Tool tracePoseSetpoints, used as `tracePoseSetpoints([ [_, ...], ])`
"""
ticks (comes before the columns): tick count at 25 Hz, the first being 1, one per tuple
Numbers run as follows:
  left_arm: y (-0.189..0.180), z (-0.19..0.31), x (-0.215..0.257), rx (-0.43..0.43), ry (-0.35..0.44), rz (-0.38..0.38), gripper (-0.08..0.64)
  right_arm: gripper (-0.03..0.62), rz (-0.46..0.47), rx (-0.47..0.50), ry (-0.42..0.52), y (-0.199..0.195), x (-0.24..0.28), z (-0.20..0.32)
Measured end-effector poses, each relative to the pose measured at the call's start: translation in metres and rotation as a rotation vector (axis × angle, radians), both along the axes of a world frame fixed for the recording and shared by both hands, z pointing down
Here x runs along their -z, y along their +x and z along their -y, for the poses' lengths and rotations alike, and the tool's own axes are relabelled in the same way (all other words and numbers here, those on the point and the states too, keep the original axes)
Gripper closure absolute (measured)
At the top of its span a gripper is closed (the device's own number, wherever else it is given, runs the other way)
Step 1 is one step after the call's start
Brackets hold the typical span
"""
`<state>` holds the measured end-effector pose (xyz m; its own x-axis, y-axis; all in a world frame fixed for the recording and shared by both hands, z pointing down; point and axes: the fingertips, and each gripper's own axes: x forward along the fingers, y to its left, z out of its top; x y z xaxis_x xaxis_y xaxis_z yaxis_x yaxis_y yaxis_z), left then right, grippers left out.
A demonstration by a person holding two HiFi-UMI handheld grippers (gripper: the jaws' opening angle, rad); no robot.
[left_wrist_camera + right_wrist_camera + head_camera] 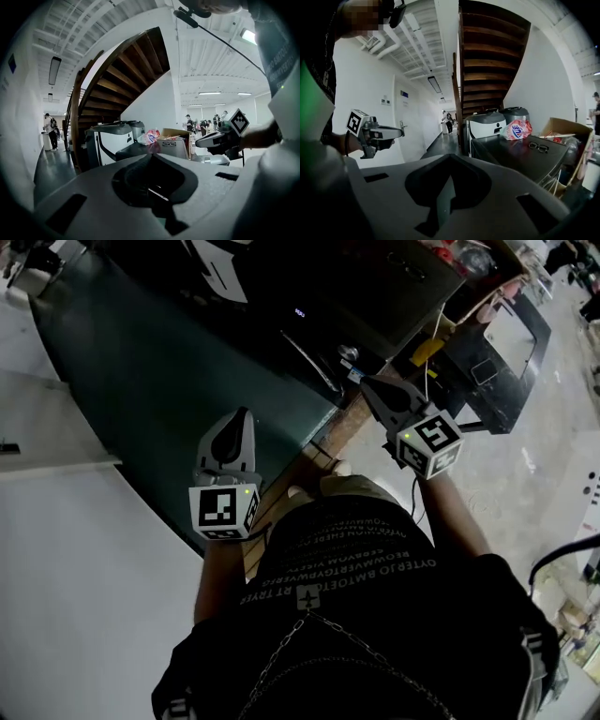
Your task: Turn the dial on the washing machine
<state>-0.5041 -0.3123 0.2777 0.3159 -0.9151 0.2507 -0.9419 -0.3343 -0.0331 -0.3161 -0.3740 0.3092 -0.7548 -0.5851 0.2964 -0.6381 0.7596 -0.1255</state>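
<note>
**Tongs closed, dial not in sight**

The left tongs (152, 159) and the right tongs (449, 159) are both closed and hold nothing. A white machine (486, 127) stands well ahead of them, under the stairs (492, 51). It is likely the washer. To do the step well, one pair should come close, open, and pinch the dial straight on. No view shows the dial from here.

Head view looks steeply down, both gripper views look level, sharing the wooden staircase (123, 70)
</note>
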Motion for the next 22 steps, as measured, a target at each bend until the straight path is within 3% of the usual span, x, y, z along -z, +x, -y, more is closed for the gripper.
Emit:
tracePoseSetpoints([
  [7, 0.042, 0.032, 0.014, -0.016, 0.026, 0.05, 0.552, 0.595, 0.002, -0.012, -0.011, 0.045, -0.02, 0.025],
  [10, 0.054, 0.038, 0.013, -0.015, 0.013, 0.035, 0.552, 0.595, -0.015, -0.007, -0.034, 0.057, -0.034, 0.031],
  [15, 0.049, 0.038, 0.01, -0.001, -0.027, 0.031, 0.552, 0.595, -0.078, 0.008, -0.078, 0.054, -0.062, 0.038],
  [22, 0.046, 0.086, -0.011, -0.087, -0.038, 0.036, 0.552, 0.595, -0.161, -0.107, -0.092, 0.047, -0.099, 0.078],
])
